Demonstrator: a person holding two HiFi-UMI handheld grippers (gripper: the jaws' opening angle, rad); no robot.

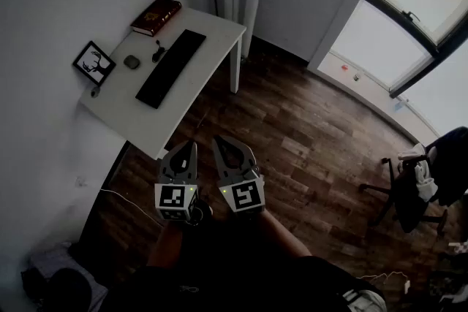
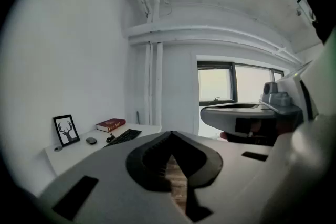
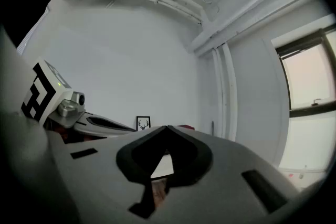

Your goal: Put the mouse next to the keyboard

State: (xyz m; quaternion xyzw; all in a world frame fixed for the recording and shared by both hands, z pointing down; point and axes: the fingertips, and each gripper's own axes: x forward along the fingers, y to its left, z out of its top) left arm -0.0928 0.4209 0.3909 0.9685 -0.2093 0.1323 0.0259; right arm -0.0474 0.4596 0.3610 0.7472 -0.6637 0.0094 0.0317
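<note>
A small grey mouse (image 1: pixel 131 62) lies on the white table (image 1: pixel 139 117), left of the long black keyboard (image 1: pixel 171 67) and apart from it. The left gripper view shows the mouse (image 2: pixel 91 140) and keyboard (image 2: pixel 124 136) far off. My left gripper (image 1: pixel 191 145) and right gripper (image 1: pixel 217 142) hang side by side over the wooden floor, well short of the table's near edge. Both are shut with nothing between their jaws. In the right gripper view the table is mostly hidden behind the right gripper (image 3: pixel 167 127).
A framed deer picture (image 1: pixel 94 62) leans on the wall beside the mouse. A red book (image 1: pixel 156 16) lies at the table's far end, and a small dark object (image 1: pixel 157 51) sits near the keyboard. An office chair (image 1: pixel 420 183) stands at the right.
</note>
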